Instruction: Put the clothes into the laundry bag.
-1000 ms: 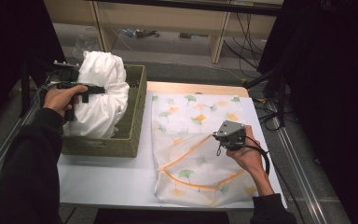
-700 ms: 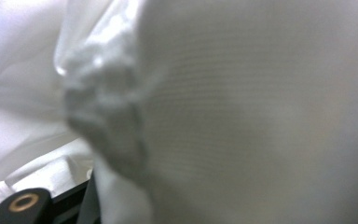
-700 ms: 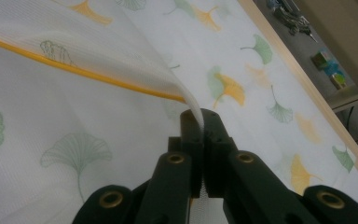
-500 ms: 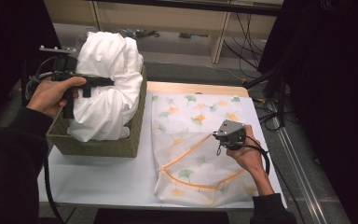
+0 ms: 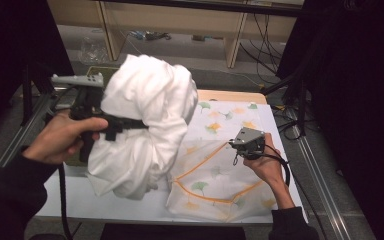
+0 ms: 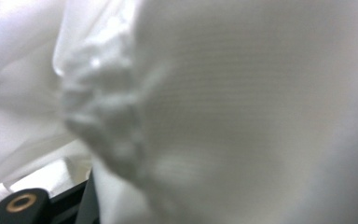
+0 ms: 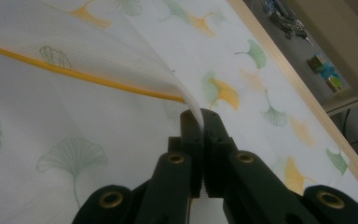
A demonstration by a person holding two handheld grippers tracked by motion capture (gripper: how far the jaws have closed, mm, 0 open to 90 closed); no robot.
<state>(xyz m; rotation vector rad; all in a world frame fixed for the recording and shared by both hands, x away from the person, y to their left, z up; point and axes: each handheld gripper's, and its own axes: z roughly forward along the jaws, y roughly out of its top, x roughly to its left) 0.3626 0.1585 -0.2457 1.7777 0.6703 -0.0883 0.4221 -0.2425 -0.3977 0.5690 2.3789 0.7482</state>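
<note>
The bench (image 5: 130, 205) carries a ginkgo-printed mesh bag (image 5: 215, 185) spread across its right half, running to the right and near edges. Above the left half hangs a bulky white duvet bundle (image 5: 145, 135), off the surface and leaning toward the bag. Its lower folds droop near the bag's left side.

The left tongs (image 5: 130, 123) are clamped into the bundle at mid-height; the left gripper view has white cloth pressed right up to the lens, so the bite looks deep. The right tongs (image 7: 204, 122) are fully closed on the bag's top layer beside the orange-trimmed opening (image 5: 200, 161), and tent it upward off the lower layer.

The step in hand seems to be feeding the bundle into the bag. To do it well, the right tongs should lift the pinched layer higher and away from the bundle so the mouth gapes. The left should lead with the drooping lower folds, aim them at the trimmed edge, and push toward the bench's right side. A thin pinch may slip if the bundle drags on it.
</note>
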